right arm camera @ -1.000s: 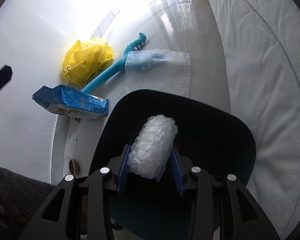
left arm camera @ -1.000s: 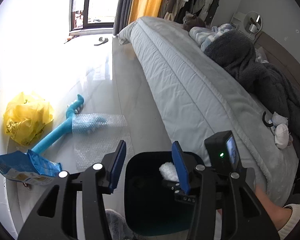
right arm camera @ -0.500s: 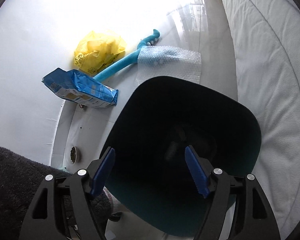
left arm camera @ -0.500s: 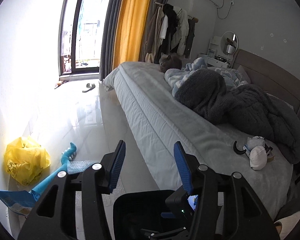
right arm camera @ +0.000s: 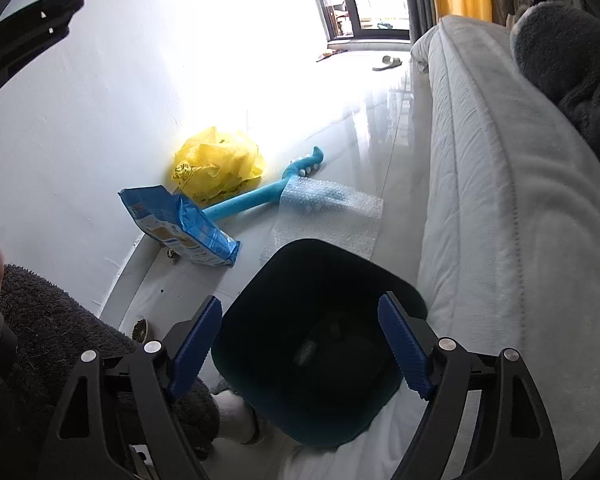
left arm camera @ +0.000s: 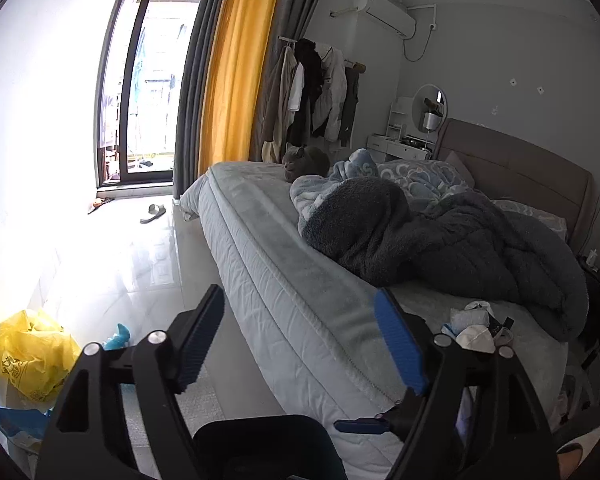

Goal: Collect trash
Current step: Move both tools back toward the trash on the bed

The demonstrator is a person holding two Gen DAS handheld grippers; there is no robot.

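A dark bin (right arm camera: 320, 344) stands on the floor by the bed, with trash dimly visible at its bottom. My right gripper (right arm camera: 300, 344) is open and empty, just above the bin's mouth. On the floor beyond lie a bubble wrap sheet (right arm camera: 332, 216), a blue snack bag (right arm camera: 180, 228), a yellow plastic bag (right arm camera: 216, 168) and a blue long-handled tool (right arm camera: 260, 196). My left gripper (left arm camera: 300, 344) is open and empty, raised and facing the bed; the bin's rim (left arm camera: 260, 432) shows below it. Crumpled white tissues (left arm camera: 472, 328) lie on the bed.
A bed (left arm camera: 300, 280) with a dark blanket (left arm camera: 440, 240) and a grey cat (left arm camera: 304, 162) fills the right. A slipper (left arm camera: 153, 213) lies near the balcony door. A white wall (right arm camera: 80, 120) borders the left. A dark fuzzy garment (right arm camera: 52, 344) is at lower left.
My right gripper opened and dropped the bubble wrap wad into the bin, then tilted up slightly. My left gripper swung upward from the bin toward the bed.
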